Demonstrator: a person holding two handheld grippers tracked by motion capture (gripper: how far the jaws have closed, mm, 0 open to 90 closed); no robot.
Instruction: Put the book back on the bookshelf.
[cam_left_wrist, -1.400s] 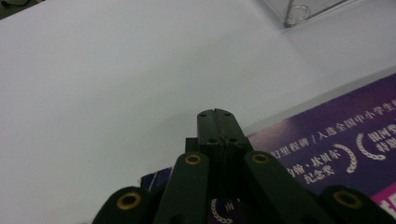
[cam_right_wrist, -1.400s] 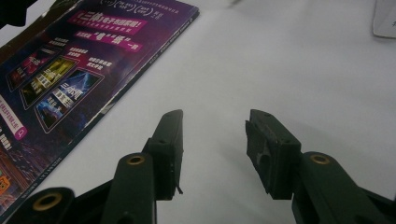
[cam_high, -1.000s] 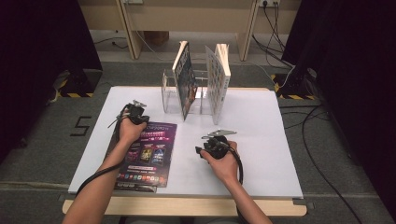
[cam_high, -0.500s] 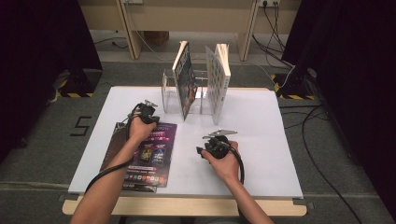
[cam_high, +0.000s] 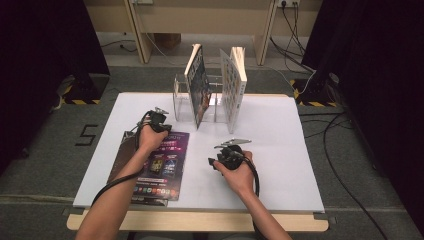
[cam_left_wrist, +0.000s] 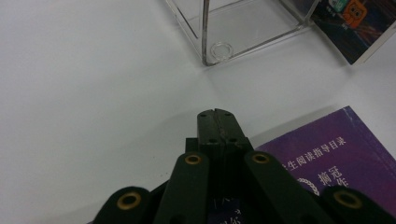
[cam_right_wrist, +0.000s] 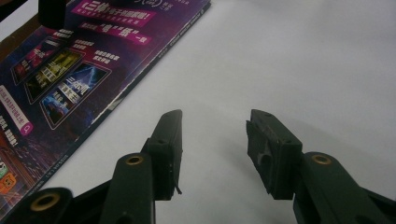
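The purple book (cam_high: 159, 162) lies flat on the white bench (cam_high: 280, 145), near its front left edge. The left hand-held gripper (cam_high: 156, 119) sits at the book's far edge, jaws pressed together with nothing visibly between them. The right hand-held gripper (cam_right_wrist: 214, 140) rests on bare bench to the book's right, jaws apart and empty. A clear rack (cam_left_wrist: 233, 28) stands beyond, holding upright books.
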